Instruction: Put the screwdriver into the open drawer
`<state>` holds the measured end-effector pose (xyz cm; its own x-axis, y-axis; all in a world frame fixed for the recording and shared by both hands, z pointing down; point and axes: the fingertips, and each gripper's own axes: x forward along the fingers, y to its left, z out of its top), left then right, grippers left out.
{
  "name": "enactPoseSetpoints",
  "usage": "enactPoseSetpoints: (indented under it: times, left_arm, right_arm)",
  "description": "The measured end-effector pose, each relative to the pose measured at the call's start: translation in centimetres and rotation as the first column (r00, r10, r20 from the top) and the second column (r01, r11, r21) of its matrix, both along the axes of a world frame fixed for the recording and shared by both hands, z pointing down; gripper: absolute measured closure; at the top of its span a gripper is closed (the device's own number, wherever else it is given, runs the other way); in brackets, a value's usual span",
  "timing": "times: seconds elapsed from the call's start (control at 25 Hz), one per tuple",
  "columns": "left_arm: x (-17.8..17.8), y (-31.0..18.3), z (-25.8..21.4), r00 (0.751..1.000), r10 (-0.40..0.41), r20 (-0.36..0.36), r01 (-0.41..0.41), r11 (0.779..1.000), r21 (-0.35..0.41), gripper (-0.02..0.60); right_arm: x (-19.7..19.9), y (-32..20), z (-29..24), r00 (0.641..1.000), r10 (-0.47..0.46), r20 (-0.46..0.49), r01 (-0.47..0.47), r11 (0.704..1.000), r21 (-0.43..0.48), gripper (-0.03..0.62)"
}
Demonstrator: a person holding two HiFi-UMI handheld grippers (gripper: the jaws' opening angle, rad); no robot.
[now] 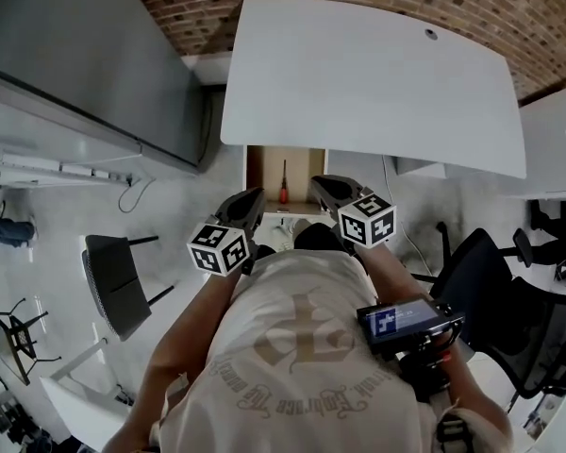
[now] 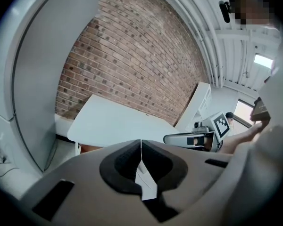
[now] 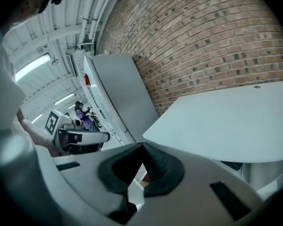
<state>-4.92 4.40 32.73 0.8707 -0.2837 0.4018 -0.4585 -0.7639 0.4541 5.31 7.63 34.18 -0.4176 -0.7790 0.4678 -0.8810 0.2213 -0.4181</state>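
Note:
A screwdriver (image 1: pixel 283 184) with a red handle and dark shaft lies inside the open wooden drawer (image 1: pixel 258 173) under the white table's near edge. My left gripper (image 1: pixel 255 199) hangs above and just left of the drawer, its jaws shut with nothing between them. My right gripper (image 1: pixel 319 186) is on the drawer's right side, also shut and empty. In the left gripper view my left gripper (image 2: pixel 141 144) faces the table (image 2: pixel 118 121) and brick wall, with the right gripper (image 2: pixel 198 138) alongside. In the right gripper view my right gripper (image 3: pixel 143 147) points past the table edge (image 3: pixel 226 126).
The white table (image 1: pixel 377 74) spans the upper middle. A grey cabinet (image 1: pixel 85 55) stands at the left. A dark stool (image 1: pixel 118 281) sits at lower left and black office chairs (image 1: pixel 509 291) at right. The person's body fills the lower middle.

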Motion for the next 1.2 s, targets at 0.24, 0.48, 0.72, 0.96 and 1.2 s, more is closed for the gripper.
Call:
enactPoseSetpoints:
  times: [0.24,0.48,0.72,0.96,1.2]
  left_arm:
    - [-0.5,0.9,-1.2,1.000,0.020,-0.003,-0.019,0.999,0.029,0.558]
    - [-0.7,1.7,-1.7,0.998,0.060,0.001,-0.060,0.997,0.050,0.557]
    - [-1.1,1.5,-2.2,0.997,0.079,0.000,-0.079,0.994,0.075,0.557]
    - [0.6,2.2,-2.2,0.995,0.100,-0.025,-0.098,0.993,0.072,0.557]
    - [2.0,3.5,-1.6,0.992,0.122,-0.027,-0.120,0.991,0.068,0.557]
  right_arm:
    - [0.2,2.1,-1.9,1.000,0.024,0.009,-0.025,0.999,0.037,0.572]
    - [0.5,3.8,-3.0,0.999,0.042,-0.005,-0.042,0.997,0.065,0.572]
    - [0.1,3.7,-3.2,0.999,0.054,0.001,-0.054,0.995,0.084,0.572]
    - [0.8,4.1,-3.4,0.998,0.068,-0.005,-0.067,0.995,0.075,0.572]
    - [1.9,5.1,-3.0,0.997,0.081,-0.009,-0.080,0.994,0.070,0.572]
